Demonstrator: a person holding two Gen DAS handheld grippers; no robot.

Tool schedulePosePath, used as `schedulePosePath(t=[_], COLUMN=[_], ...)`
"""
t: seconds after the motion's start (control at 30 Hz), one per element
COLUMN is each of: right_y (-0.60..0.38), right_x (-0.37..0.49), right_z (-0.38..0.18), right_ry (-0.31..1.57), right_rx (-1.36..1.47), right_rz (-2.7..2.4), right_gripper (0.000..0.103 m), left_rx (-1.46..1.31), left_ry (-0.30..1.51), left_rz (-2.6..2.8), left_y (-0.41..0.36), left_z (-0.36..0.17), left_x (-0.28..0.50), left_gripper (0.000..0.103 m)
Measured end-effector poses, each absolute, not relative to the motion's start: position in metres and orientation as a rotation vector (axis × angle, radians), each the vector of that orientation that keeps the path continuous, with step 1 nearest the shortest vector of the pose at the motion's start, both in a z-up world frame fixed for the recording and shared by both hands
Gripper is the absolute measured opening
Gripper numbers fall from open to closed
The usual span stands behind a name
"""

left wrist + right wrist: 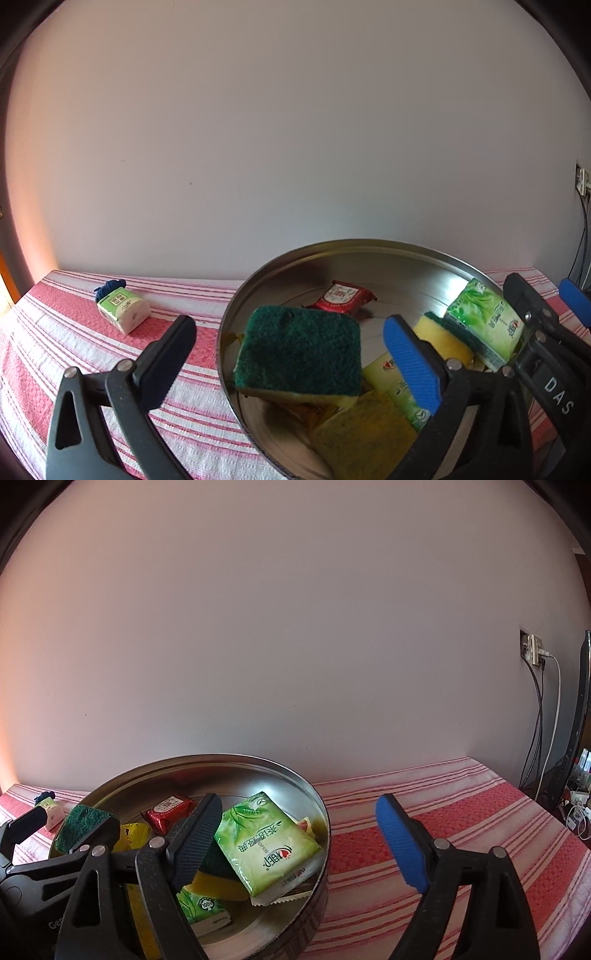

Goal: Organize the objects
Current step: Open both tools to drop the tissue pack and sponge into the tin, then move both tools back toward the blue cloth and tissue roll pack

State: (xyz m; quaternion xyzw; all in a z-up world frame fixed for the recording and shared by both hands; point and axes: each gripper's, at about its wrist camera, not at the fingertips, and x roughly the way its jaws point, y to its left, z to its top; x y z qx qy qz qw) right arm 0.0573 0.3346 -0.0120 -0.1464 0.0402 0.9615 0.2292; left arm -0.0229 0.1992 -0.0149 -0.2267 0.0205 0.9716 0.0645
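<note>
1. Both my tools gape over the round metal tin [369, 251]: left tool [291, 354] around the green-topped sponge [299, 347], right tool [295, 842] around the green tissue pack [266, 845], gripping neither.
2. Risk: the pack, propped on other items, may slide; one tissue pack [123, 308] lies outside on the table.

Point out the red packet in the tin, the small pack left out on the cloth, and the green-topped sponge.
Red packet [341, 297], left wrist view, on its printed label.
Small pack [123, 308], left wrist view, on its top face.
Sponge [301, 349], left wrist view, middle of its green scouring side.
</note>
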Motion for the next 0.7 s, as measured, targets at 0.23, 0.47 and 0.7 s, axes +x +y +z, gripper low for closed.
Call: schedulePosePath(t=[0.23,0.47,0.7], right_y=[0.33,0.323,0.282], right_x=[0.066,0.07,0.057], right_z=[-0.01,-0.011,-0.013], right_ry=[0.097,0.176,0.185], right_rx=[-0.342,-0.348,-0.397], right_rz=[2.661,2.635,2.68], right_gripper=[0.087,0.087,0.087], left_rx=[-0.64,-0.658,-0.672], left_ry=[0.092,0.14,0.141], left_rz=[2.971,3.056,3.14], left_y=[0.173,0.116,0.055], left_z=[-0.007,-0.009,-0.01], left_x=[-0.013,-0.018,-0.03], left_gripper=[0.102,0.102,0.103])
